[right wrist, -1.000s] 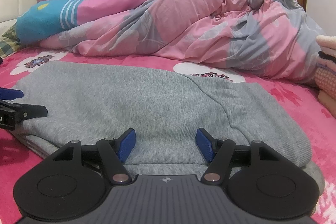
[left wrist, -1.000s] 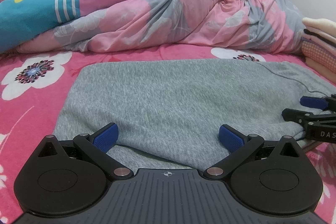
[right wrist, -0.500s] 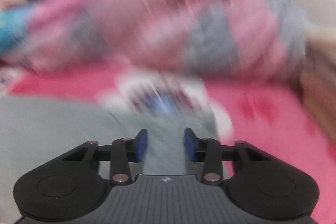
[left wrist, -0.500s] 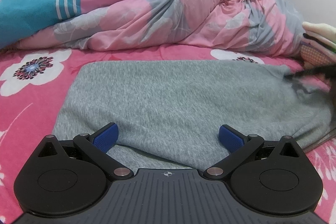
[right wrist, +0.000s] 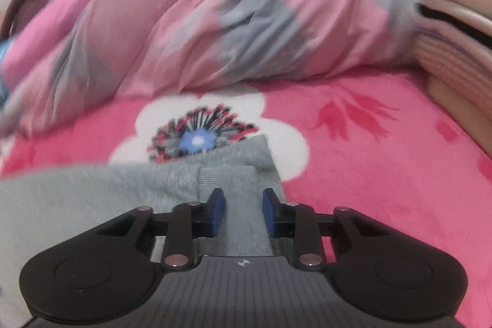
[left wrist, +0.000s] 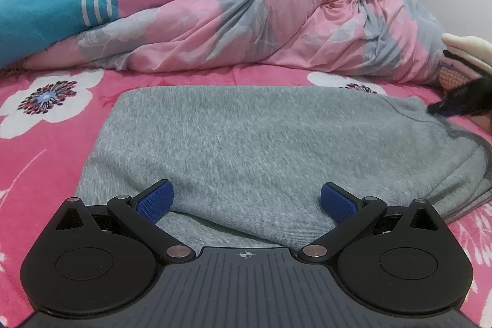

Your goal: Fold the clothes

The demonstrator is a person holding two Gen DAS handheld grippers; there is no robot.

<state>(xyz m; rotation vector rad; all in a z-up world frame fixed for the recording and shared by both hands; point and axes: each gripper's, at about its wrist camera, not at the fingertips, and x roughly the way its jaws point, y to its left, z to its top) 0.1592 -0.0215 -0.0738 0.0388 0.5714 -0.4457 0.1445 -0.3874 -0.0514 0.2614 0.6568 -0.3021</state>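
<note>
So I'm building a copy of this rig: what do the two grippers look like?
Both look alike. The left gripper and the right gripper each have a ribbed dark grey body with a small crosshair mark, two round black housings, black linkage bars with silver pins, and blue textured pads on the jaws. No cables or sleeves show.

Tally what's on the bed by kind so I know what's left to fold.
Grey garment being folded: 1
Pink and grey quilt: 1
Blue striped pillow: 1
Stack of folded clothes: 1; pieces in it too hard to tell apart
Total: 4
</note>
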